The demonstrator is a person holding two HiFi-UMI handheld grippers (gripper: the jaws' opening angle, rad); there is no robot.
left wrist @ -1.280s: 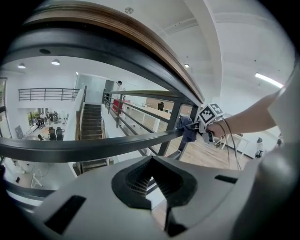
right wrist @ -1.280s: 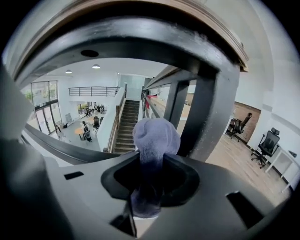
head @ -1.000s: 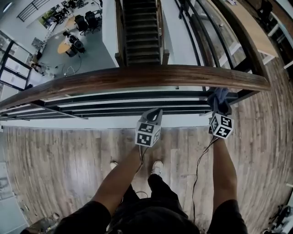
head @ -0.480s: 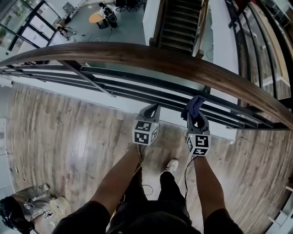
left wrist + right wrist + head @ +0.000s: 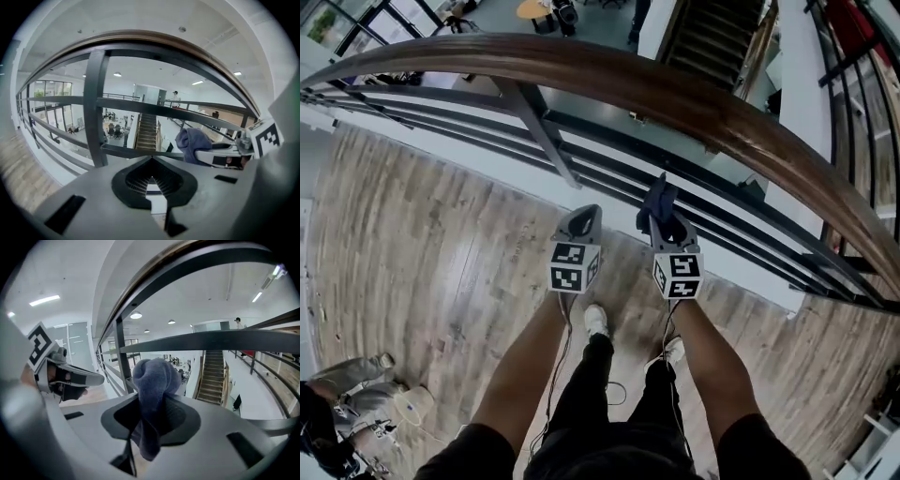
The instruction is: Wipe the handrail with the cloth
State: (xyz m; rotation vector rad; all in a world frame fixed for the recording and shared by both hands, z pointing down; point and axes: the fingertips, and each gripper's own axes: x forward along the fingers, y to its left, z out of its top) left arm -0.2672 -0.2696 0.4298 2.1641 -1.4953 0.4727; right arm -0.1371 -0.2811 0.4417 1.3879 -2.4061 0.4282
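A curved brown wooden handrail runs across the top of the head view, over dark metal rails. My right gripper is shut on a blue-grey cloth, held below the handrail and in front of the metal rails, not touching the wood. The same cloth bunches up between the jaws in the right gripper view. My left gripper is beside it to the left, shut with nothing in it. From the left gripper view the handrail arcs overhead, with the cloth at the right.
A dark railing post stands just left of the left gripper. Beyond the rails lie a staircase and a lower floor with chairs. I stand on wood plank flooring. Equipment lies on the floor at the lower left.
The view has swung along the railing: the handrail now curves down to the right. Both grippers sit closer together, the right one shifted left with the cloth, still below the rail.
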